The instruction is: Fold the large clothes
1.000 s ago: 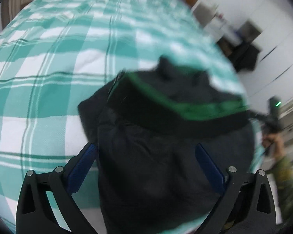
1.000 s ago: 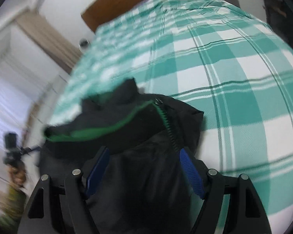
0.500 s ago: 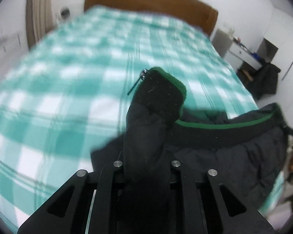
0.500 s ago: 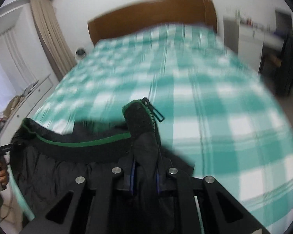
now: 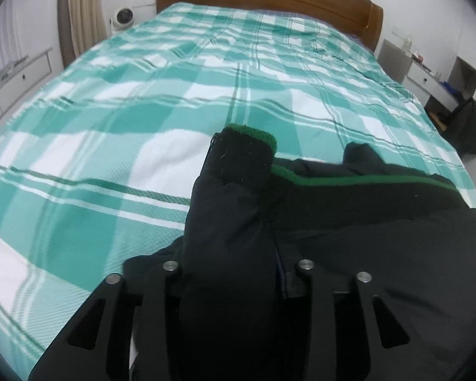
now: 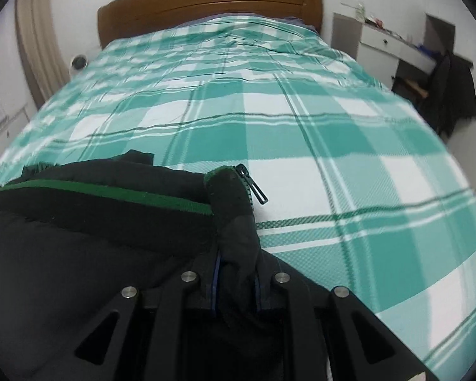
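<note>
1. Both grippers are clamping the black jacket (image 5: 349, 238) by its collar corners: the left gripper (image 5: 234, 273) is pinching a thick wad of fabric at the lower centre of its view, and the right gripper (image 6: 236, 282) is squeezing the corner beside the zipper pull (image 6: 254, 187).
2. The jacket is filling the lower right of the left view and the lower left of the right view, its green trim (image 6: 104, 192) running between the two held corners, over the near end of the checked bed (image 5: 174, 101).
3. Judging by this, the spreading step is underway; next, the collar probably needs carrying forward and laying flat on the cover.
4. The headboard (image 6: 206, 6) is sitting at the top of the frame, a desk (image 6: 393, 44) at the upper right; nothing is blocking the cover ahead.
</note>
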